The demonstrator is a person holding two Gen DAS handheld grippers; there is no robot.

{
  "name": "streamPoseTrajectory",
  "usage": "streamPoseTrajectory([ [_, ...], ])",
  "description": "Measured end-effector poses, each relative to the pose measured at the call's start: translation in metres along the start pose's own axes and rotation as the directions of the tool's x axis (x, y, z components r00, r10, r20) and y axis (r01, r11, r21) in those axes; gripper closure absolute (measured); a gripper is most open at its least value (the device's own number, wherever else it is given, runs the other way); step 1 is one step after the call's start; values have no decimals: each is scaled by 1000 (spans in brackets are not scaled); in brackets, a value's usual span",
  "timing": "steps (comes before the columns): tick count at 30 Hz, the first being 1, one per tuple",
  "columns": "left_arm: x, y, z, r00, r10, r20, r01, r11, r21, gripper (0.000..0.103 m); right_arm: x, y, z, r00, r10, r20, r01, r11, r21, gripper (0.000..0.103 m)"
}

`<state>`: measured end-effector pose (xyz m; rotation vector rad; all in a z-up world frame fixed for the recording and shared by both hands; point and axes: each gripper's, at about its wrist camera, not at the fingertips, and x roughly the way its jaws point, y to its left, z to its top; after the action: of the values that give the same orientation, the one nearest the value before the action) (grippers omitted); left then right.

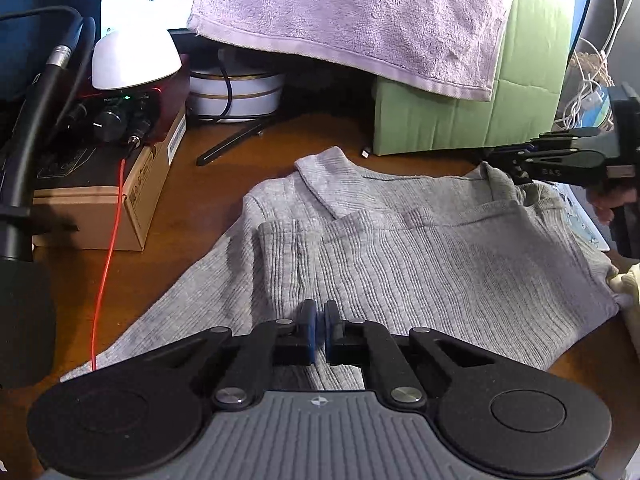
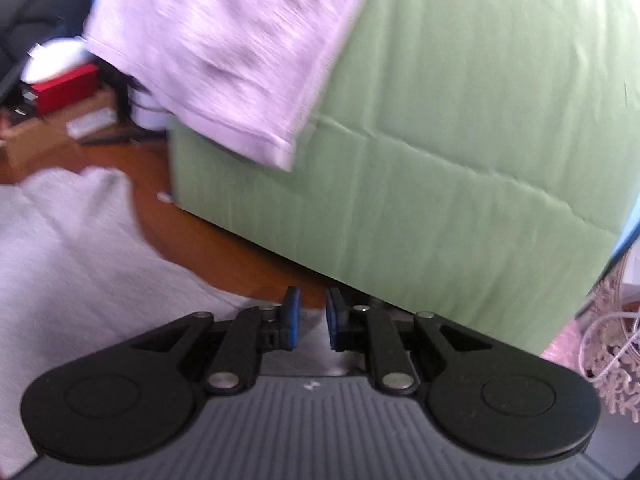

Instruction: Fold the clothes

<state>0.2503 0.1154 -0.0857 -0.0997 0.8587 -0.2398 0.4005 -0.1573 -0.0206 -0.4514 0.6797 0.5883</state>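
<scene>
While the grey ribbed sweater (image 1: 400, 248) lies spread on the brown tabletop (image 1: 192, 208), the left wrist view suggests the folding is only partly done: one sleeve appears laid across the chest, the collar sits flat at the far end, and the body is not yet folded in half. Its knit looks soft and thin, with fine vertical ribs and a few shallow creases. Just above the near hem, the left hand-held gripper (image 1: 319, 330) has its blue pads almost together with a thin slit between them; whether any cloth is pinched there I cannot tell. At the far right shoulder, the right hand-held gripper (image 1: 516, 168) reaches in beside the sweater's edge. A lilac towel (image 1: 360, 20) hangs over a green box (image 1: 460, 120) behind.

From the right wrist view, which is blurred, the right hand-held gripper (image 2: 311, 316) shows a clear gap between its pads and nothing held. The sweater (image 2: 60, 248) lies to its left, the green box (image 2: 460, 160) straight ahead.
</scene>
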Motion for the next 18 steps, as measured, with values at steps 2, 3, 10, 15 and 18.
streamPoseTrajectory([
  [2, -2, 0, 0, 1000, -1, 1, 1, 1000, -3, 97, -1, 11, -2, 999, 45, -17, -45, 999, -10, 88],
  [3, -3, 1, 0, 1000, -2, 1, 2, 1000, -5, 97, 3, 14, -3, 998, 54, -35, -54, 998, -11, 88],
  [10, -53, 18, 1, 996, 4, 85, -2, 1000, -28, 97, -8, 16, -6, 999, -1, -40, 1, 1000, 10, 87],
  [15, -87, 44, -8, 996, 11, 90, -2, 996, -92, 97, -68, 42, 7, 999, 33, 35, -32, 999, -42, 87],
  [18, -102, 55, -17, 995, -22, 100, 35, 990, -135, 97, -76, 93, 2, 991, 121, 54, -114, 987, -115, 87],
])
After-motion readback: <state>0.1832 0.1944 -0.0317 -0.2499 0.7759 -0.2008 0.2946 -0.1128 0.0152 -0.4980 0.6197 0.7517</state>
